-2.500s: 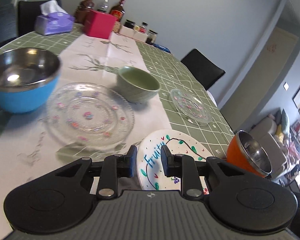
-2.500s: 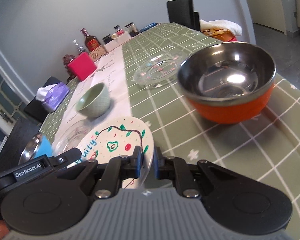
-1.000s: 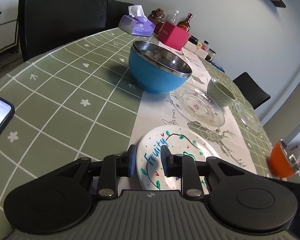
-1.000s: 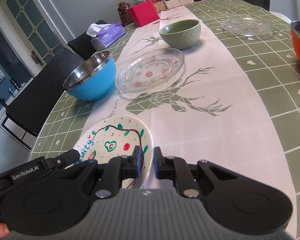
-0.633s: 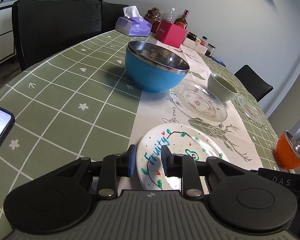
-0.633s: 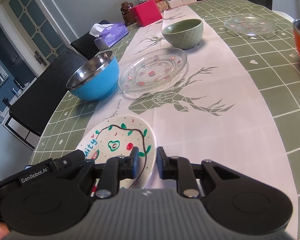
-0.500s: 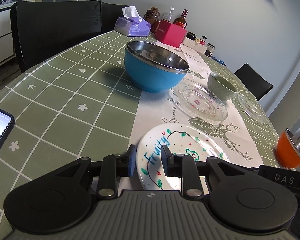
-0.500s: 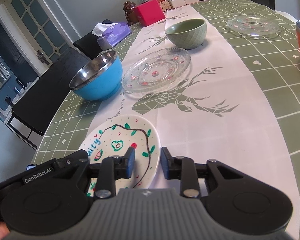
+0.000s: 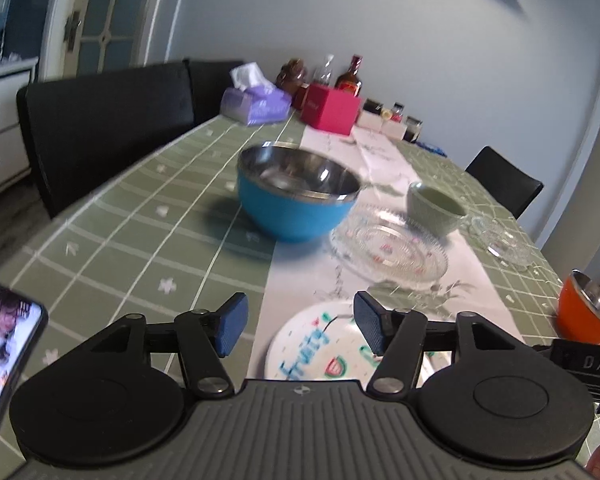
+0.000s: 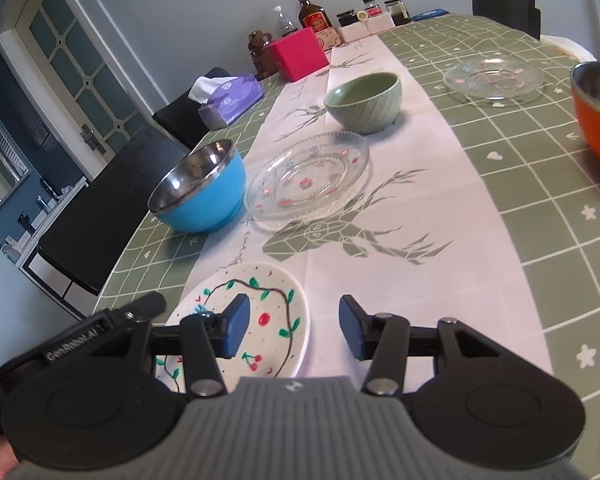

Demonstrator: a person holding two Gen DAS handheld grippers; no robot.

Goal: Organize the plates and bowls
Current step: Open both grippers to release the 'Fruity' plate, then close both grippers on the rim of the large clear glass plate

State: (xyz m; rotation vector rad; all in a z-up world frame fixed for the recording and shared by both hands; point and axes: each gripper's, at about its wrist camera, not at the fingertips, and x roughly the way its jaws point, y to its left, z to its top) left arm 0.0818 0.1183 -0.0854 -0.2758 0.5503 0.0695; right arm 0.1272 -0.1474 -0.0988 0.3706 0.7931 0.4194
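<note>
Resting flat on the white runner, the painted plate lies free of both claws.

Left gripper and right gripper are both spread wide, gripping nothing, just above the plate's near rim. Beyond it sit a blue bowl, glass plate, green bowl, and an orange bowl at right.

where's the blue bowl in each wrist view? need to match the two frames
Left wrist: blue bowl sits centre frame on the green cloth, just left of the large glass plate.
Right wrist: blue bowl sits left of centre, again just left of the large glass plate.
Shared landmark: the pink box at the table's far end.
</note>
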